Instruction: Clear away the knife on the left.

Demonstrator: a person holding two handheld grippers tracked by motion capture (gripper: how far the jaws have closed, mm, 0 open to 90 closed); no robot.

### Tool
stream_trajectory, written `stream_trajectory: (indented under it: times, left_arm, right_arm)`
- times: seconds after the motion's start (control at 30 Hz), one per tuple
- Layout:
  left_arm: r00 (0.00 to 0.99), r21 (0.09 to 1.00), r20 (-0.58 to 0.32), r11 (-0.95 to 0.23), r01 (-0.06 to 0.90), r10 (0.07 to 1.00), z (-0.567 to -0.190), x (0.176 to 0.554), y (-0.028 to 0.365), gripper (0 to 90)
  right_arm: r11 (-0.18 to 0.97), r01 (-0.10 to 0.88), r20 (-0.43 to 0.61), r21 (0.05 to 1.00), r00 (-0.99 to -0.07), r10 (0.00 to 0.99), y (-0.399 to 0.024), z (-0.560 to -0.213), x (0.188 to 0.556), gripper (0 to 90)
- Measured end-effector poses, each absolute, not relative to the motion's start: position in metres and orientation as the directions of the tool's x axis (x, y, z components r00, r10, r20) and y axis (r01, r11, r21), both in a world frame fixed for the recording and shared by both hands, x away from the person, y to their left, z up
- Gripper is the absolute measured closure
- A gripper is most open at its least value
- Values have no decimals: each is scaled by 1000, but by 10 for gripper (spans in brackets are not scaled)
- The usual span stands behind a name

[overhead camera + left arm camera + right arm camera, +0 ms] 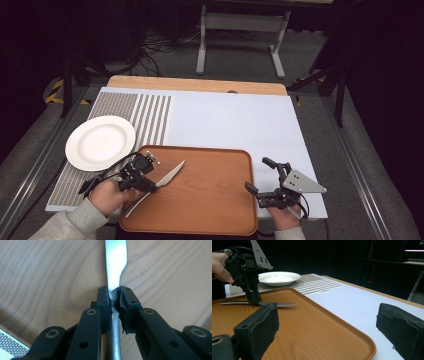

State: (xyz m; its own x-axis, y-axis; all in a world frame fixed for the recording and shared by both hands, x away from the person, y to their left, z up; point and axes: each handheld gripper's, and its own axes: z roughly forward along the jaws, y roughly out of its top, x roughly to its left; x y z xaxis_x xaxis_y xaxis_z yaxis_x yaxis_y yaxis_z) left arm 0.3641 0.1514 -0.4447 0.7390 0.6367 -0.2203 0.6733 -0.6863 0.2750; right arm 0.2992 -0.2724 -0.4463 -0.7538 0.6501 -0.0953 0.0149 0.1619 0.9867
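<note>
Left gripper (150, 184): jaws clamped on the knife (161, 183) at the neck where the round handle meets the flat blade; the left gripper view shows both pads (124, 305) pressed against the metal, handle running back between the jaws, blade (115, 260) running straight ahead.

Knife location: on the wooden tray (210, 200), in its left half, near the left edge. From the right gripper view (262, 304) it lies low and about level over the tray surface; whether it touches the surface cannot be told.

Knife orientation: long axis diagonal across the tray. Tip points toward the far edge and slightly right; handle end points toward the near left corner. Serrated edge visible in the right gripper view.

Right gripper (262, 176): jaws wide apart, nothing between them, held at the right edge of the tray near its near right corner, over the white mat (235, 120).

White plate (100, 142): on the striped part of the mat, at the desk's left edge, beyond the tray's far left corner, well apart from the knife
</note>
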Motion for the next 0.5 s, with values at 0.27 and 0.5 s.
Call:
stream_trajectory:
  times: [0.27, 0.5]
  left_arm:
    - [746, 281, -206, -692, 665, 634, -444, 364, 151, 778]
    - [771, 336, -225, -695, 635, 596, -438, 364, 156, 630]
  right_arm:
    - [162, 14, -96, 987, -755, 648, -272, -446, 299, 50]
    - [155, 15, -91, 988, -755, 650, -273, -446, 300, 50]
